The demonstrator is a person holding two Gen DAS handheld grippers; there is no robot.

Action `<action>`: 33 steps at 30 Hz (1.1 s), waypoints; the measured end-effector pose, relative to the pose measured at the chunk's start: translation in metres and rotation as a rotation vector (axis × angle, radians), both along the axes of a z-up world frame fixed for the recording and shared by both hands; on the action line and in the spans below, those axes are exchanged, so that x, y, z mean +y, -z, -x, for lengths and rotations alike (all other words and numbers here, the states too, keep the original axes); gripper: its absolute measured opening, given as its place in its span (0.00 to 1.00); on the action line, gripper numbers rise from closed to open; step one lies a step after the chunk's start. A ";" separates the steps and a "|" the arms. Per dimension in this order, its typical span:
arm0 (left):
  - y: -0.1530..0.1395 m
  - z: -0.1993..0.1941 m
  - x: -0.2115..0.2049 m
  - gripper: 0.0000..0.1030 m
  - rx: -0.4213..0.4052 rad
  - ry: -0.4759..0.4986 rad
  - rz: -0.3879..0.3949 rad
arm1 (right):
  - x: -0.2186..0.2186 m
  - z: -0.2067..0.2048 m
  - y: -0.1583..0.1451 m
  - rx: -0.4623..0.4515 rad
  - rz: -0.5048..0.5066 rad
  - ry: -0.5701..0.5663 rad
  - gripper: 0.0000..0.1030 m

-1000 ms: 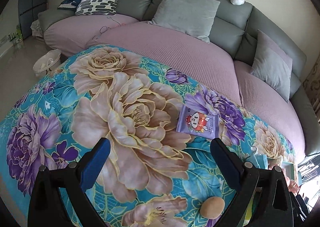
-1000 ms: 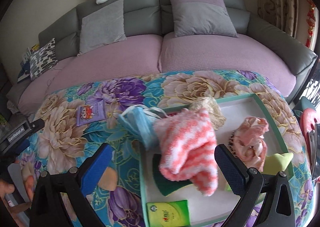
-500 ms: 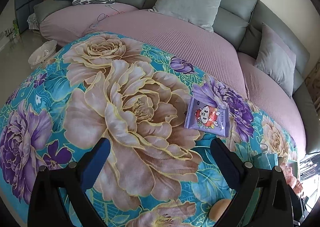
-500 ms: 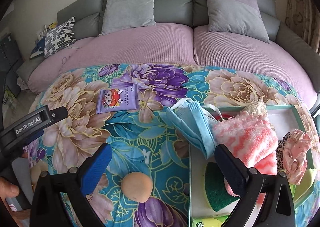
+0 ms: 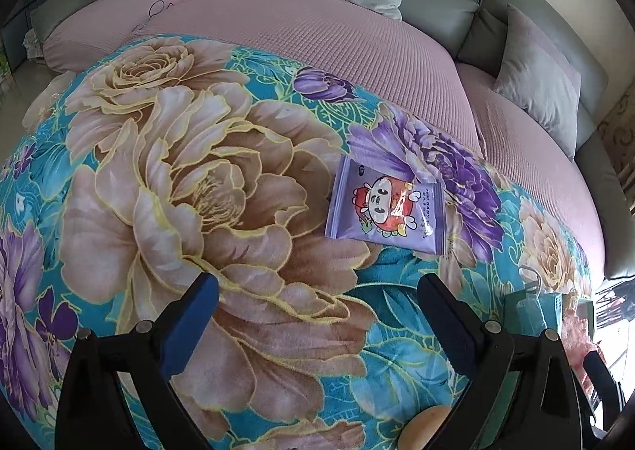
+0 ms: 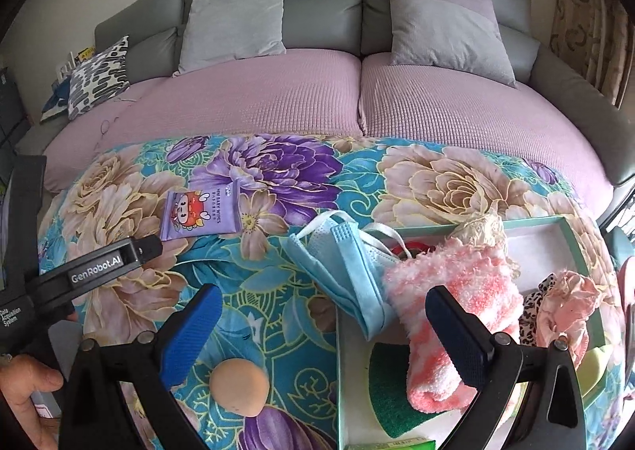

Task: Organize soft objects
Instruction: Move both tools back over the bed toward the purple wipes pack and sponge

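At the far left the left gripper (image 5: 317, 315) hangs over the flower-printed teal cloth (image 5: 198, 192) on the desk, jaws spread wide and empty. In the last second it has dropped closer, so the flat purple baby-wipes packet with a cartoon face (image 5: 383, 207) now sits larger, just ahead of its right jaw. I'd guess that packet is its next pick.

Further right, the right gripper (image 6: 323, 325) has swung leftward off the shallow green-rimmed white tray (image 6: 571, 223); its jaws are also wide apart with nothing between them. The small round beige sponge ball (image 6: 238, 386) now lies just by its left jaw on the cloth, so that looks like its target. The pale blue pleated face mask (image 6: 341, 263) drapes over the tray's left rim, half in, half out. The fuzzy pink-and-white striped sock (image 6: 452, 303) lies inside the tray.

The right jaw covers part of the sock. The dark green scouring pad (image 6: 387, 398) is partly under the sock, and a green packet at the bottom edge is cut off.
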State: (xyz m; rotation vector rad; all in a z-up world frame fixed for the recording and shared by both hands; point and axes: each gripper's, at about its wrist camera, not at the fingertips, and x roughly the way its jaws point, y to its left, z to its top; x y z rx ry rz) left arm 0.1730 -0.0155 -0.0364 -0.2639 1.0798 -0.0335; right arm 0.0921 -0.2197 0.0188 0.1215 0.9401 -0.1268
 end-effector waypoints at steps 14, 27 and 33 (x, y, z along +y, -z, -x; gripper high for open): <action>-0.003 -0.033 -0.030 0.97 -0.072 0.084 0.006 | -0.019 -0.029 -0.009 -0.040 0.008 0.021 1.00; 0.022 -0.069 -0.081 0.97 -0.077 0.169 -0.173 | -0.032 -0.038 0.001 -0.029 -0.019 0.024 1.00; 0.041 -0.079 -0.084 1.00 -0.040 0.179 -0.236 | -0.037 -0.037 0.002 -0.027 -0.036 0.031 1.00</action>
